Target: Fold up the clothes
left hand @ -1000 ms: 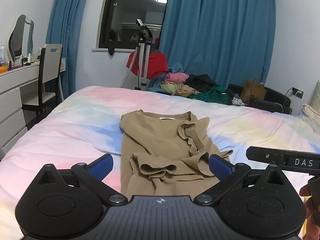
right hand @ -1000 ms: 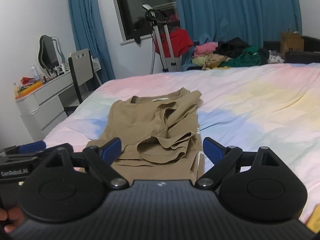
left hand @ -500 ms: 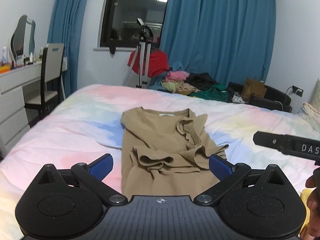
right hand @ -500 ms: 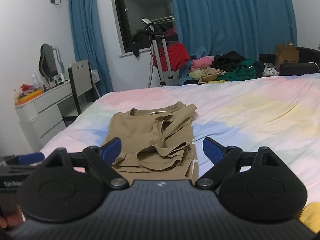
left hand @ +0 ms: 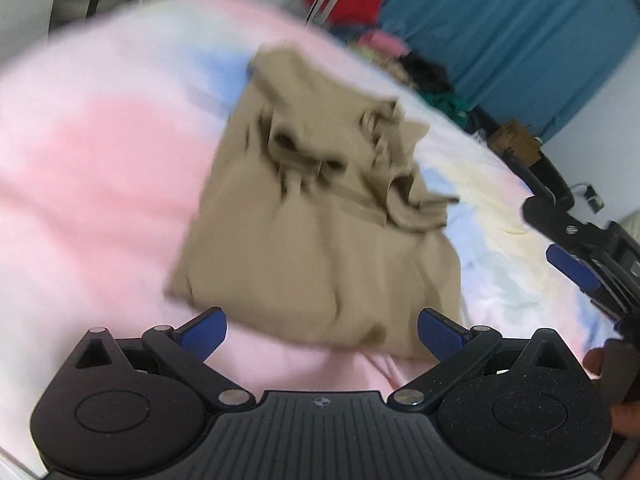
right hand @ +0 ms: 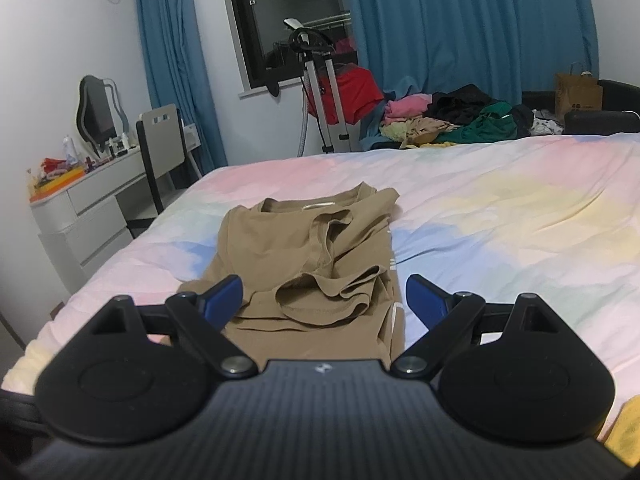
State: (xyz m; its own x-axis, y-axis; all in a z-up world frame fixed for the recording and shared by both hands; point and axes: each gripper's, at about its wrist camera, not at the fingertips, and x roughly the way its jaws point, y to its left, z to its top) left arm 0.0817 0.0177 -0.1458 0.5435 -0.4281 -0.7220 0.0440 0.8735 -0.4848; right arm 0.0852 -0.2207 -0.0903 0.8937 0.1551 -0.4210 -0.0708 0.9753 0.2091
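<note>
Soft, limp tan shirt (right hand: pixel 308 264) on bed (right hand: pixel 500 216); both grippers' fingers (left hand: pixel 202 330) spread, empty. Grasp hem corners at 6 o'clock.

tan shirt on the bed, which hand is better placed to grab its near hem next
Left, probably. The left tool is open and angled down right over the tan shirt's near hem. The right tool is open too, but looks level across the bed.

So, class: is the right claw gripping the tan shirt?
No: the right claw stands open above the tan shirt, pads clear.
</note>
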